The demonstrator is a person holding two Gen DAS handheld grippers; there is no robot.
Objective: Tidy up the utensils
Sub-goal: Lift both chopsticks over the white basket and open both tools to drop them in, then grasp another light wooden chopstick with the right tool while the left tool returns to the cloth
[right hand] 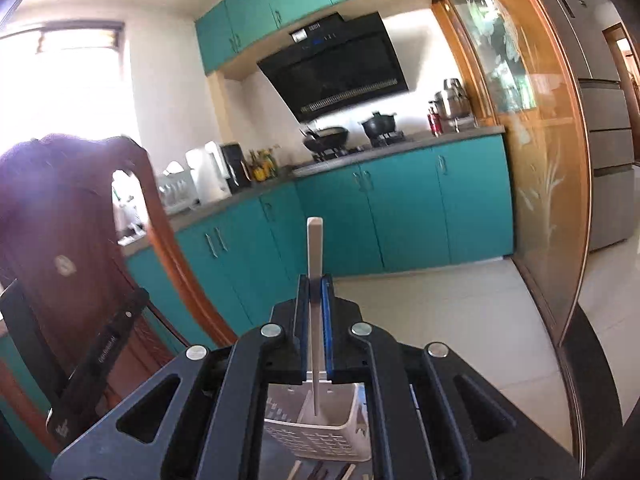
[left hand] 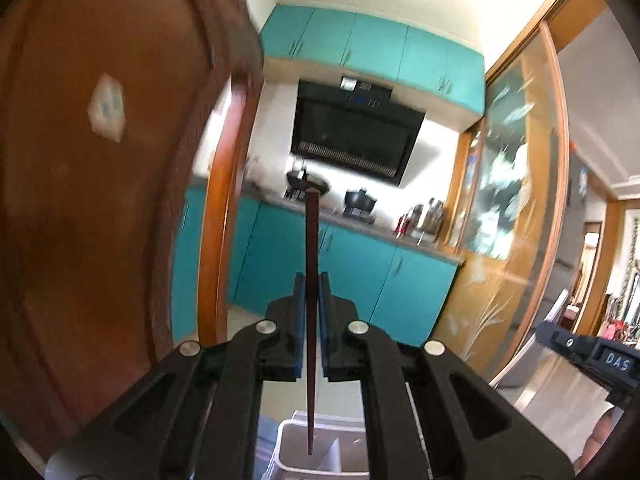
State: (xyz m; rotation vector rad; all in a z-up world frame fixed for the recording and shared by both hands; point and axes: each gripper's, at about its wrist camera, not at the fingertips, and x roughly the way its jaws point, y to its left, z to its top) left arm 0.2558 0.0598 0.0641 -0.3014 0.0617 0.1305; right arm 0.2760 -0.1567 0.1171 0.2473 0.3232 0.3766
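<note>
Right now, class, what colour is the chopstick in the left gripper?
Dark reddish brown: the chopstick shows best in the left wrist view.

A white utensil basket (left hand: 320, 452) is lying partly hidden behind the left gripper (left hand: 311, 300), its lower part running off the bottom edge. The wooden door (left hand: 100, 160) is showing blurred. Below the right gripper (right hand: 316, 300), a few utensils (right hand: 320, 472) are being cut off by the edge, too little showing to identify.

Left gripper (left hand: 311, 300) clamps a dark chopstick (left hand: 311, 280) (upright) above a white basket (left hand: 288, 452).
</note>
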